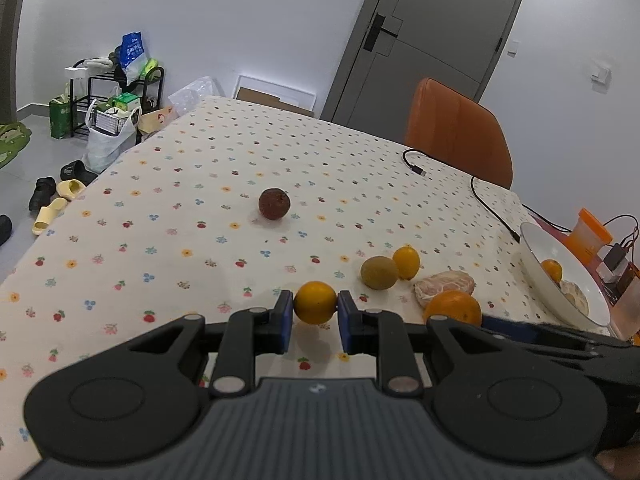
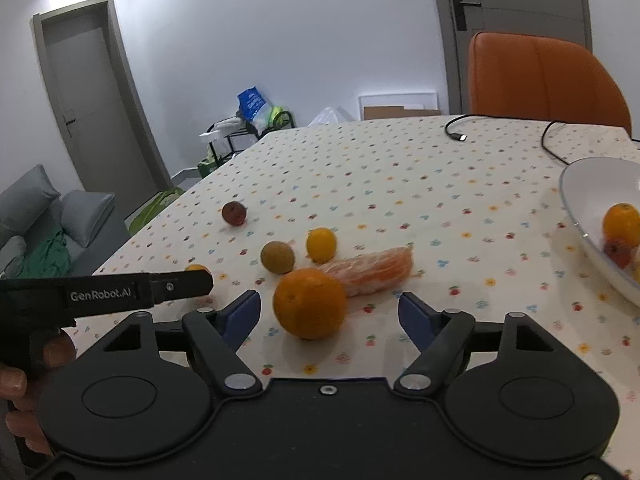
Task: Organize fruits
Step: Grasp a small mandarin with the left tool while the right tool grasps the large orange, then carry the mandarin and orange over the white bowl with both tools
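Observation:
A small orange point(image 1: 315, 303) sits pinched between the blue pads of my left gripper point(image 1: 315, 312), just above the flowered tablecloth; in the right wrist view it peeks out behind that gripper's finger point(image 2: 180, 286). My right gripper point(image 2: 330, 316) stands open around a large orange point(image 2: 310, 304) on the table, with a gap on both sides. Beyond lie a peeled citrus piece point(image 2: 372, 268), a green-brown fruit point(image 2: 277, 257), a small yellow fruit point(image 2: 321, 244) and a dark red fruit point(image 2: 234, 213). The white bowl point(image 2: 568, 196) at the right holds an orange point(image 2: 621, 220) and other fruit.
A black cable point(image 1: 476, 192) runs across the table's far right. An orange chair point(image 1: 456, 128) stands behind the table. An orange-lidded container point(image 1: 590, 236) and small items sit beyond the bowl point(image 1: 536, 256). The table edge falls away at the left, above shoes on the floor.

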The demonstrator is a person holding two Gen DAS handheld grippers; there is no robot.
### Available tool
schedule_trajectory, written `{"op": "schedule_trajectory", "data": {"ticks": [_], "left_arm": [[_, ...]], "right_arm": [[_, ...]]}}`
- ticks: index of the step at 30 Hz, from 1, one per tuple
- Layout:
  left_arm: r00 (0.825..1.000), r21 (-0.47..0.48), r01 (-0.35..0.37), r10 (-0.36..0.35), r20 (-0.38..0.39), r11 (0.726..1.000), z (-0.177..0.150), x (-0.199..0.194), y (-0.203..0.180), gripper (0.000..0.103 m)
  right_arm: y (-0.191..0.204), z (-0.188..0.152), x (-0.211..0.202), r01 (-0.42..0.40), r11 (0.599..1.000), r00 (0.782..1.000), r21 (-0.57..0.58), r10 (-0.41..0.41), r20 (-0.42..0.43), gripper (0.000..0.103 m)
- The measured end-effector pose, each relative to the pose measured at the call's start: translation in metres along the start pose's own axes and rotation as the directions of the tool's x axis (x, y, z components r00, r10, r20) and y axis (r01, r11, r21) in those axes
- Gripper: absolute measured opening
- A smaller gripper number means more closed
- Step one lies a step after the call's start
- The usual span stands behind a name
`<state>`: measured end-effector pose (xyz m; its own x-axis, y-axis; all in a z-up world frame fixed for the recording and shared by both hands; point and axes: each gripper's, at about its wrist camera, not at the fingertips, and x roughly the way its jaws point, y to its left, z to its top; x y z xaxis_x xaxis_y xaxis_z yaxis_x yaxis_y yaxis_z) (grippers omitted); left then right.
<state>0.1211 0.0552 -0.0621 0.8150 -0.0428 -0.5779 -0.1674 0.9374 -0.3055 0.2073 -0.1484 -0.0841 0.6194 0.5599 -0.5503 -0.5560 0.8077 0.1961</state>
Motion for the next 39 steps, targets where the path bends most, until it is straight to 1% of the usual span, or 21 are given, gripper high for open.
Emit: {"op": "schedule_trajectory", "data": {"ticks": [1, 2, 3, 4, 7, 10, 23, 29, 39], "left_arm": [[1.000, 0.003, 0.002, -0.002, 0.000, 1.000, 0.000, 0.000, -0.001, 0.022], [1.000, 0.005, 0.004, -0.004, 0.001, 1.000, 0.000, 0.000, -0.003, 0.022], [1.000, 0.009, 0.006, -0.006, 0.003, 1.000, 0.000, -0.001, -0.004, 0.022], [1.000, 0.013, 0.009, -0.009, 0.003, 1.000, 0.000, -0.001, -0.007, 0.022], [1.000, 0.027, 0.018, -0.018, 0.003, 0.999, 0.000, 0.000, -0.015, 0.022], [1.000, 0.048, 0.031, -0.031, 0.001, 0.998, 0.000, -0.001, -0.025, 0.022], [0.996, 0.128, 0.085, -0.085, -0.005, 0.988, -0.003, 0.003, -0.073, 0.022], [0.993, 0.150, 0.115, -0.116, -0.006, 0.982, -0.003, 0.004, -0.091, 0.022], [0.985, 0.207, 0.169, -0.169, -0.015, 0.964, -0.001, 0.012, -0.126, 0.022]], "right_arm": [[0.000, -0.001, 0.002, -0.007, 1.000, 1.000, 0.004, 0.007, -0.006, 0.059], [0.000, -0.001, 0.004, -0.015, 1.000, 1.000, 0.009, 0.015, -0.014, 0.050], [-0.002, -0.002, 0.005, -0.040, 0.999, 0.999, 0.021, 0.041, -0.018, 0.039], [-0.003, -0.002, 0.004, -0.042, 0.999, 0.999, 0.028, 0.042, -0.015, 0.039], [-0.002, -0.003, -0.001, -0.010, 1.000, 1.000, -0.002, 0.010, -0.002, 0.038], [-0.009, -0.002, -0.010, -0.010, 1.000, 1.000, 0.012, 0.010, 0.020, 0.038], [-0.046, -0.002, -0.048, 0.058, 0.996, 0.993, 0.068, -0.065, 0.094, 0.038], [-0.063, -0.004, -0.063, 0.094, 0.991, 0.988, 0.095, -0.105, 0.117, 0.038], [-0.087, -0.005, -0.088, 0.145, 0.980, 0.972, 0.138, -0.167, 0.166, 0.038]]}}
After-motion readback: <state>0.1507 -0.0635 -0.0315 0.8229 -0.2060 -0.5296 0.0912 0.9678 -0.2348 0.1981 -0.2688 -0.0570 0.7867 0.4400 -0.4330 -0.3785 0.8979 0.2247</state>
